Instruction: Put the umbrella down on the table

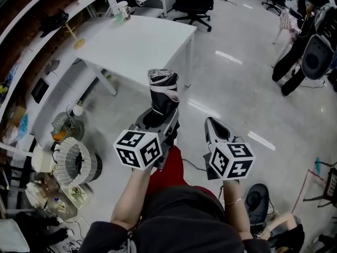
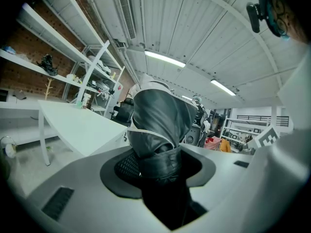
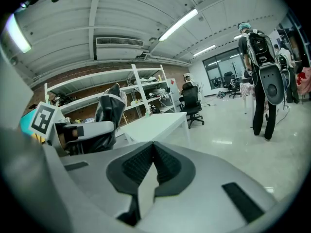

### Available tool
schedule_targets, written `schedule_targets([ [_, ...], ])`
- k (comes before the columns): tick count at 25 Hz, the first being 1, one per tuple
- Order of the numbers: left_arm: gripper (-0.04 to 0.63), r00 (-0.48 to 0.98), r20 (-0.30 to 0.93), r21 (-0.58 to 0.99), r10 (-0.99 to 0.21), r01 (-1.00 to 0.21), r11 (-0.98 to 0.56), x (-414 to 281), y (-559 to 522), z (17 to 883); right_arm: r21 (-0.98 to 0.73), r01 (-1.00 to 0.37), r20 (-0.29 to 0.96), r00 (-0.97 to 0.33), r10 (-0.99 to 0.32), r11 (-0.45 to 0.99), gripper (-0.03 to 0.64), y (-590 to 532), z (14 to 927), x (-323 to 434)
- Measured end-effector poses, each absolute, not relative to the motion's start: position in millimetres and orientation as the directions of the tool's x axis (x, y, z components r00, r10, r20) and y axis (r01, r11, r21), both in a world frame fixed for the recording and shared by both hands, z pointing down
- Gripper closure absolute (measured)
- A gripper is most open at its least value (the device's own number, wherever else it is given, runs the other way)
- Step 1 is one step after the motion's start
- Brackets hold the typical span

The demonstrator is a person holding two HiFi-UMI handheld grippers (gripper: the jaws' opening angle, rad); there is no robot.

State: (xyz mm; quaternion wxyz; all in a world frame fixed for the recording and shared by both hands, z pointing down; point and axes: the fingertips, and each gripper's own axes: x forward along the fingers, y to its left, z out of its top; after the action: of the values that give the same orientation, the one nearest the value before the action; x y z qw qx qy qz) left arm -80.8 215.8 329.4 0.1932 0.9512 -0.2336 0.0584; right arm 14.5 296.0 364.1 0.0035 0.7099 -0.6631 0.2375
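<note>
Transport step: left tool (image 1: 158, 121) grips umbrella (image 1: 162, 91), right tool (image 1: 214, 124) closed, empty; next probably reaching counter (image 1: 138, 42), then lowering.

Folded black umbrella (image 1: 162, 96), upright, near white table (image 1: 137, 41)

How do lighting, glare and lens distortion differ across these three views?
Head view: even light, pale glare streaks on the floor. Left gripper view: heavy fisheye, dark corners, the umbrella close and dim. Right gripper view: curved ceiling lines, a lamp flaring at the left edge.
</note>
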Motion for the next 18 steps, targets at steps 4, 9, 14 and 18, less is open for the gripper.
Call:
schedule_targets([
  [4, 0.396, 0.884, 0.209, 0.337, -0.418, -0.467, -0.818, -64.9, 182.1, 338.4, -0.32, -0.94, 0.344, 0.0, -0.939, -0.117, 0.598, 261.0, 370.2, 27.8],
  [9, 0.396, 0.885, 0.209, 0.367, -0.415, -0.465, -0.806, -43.4, 122.0, 345.2, -0.307, -0.946, 0.34, -0.006, -0.94, -0.105, 0.598, 199.5, 366.4, 47.1],
  [14, 0.396, 0.878, 0.226, 0.371, -0.421, -0.477, -0.797, -29.0, 59.4, 347.4, -0.32, -0.941, 0.356, -0.011, -0.934, -0.111, 0.598, 136.8, 367.8, 61.9],
  [18, 0.395, 0.877, 0.239, 0.366, -0.418, -0.48, -0.797, -16.2, 13.1, 349.3, -0.326, -0.94, 0.358, -0.022, -0.934, -0.103, 0.598, 87.2, 367.9, 71.4],
])
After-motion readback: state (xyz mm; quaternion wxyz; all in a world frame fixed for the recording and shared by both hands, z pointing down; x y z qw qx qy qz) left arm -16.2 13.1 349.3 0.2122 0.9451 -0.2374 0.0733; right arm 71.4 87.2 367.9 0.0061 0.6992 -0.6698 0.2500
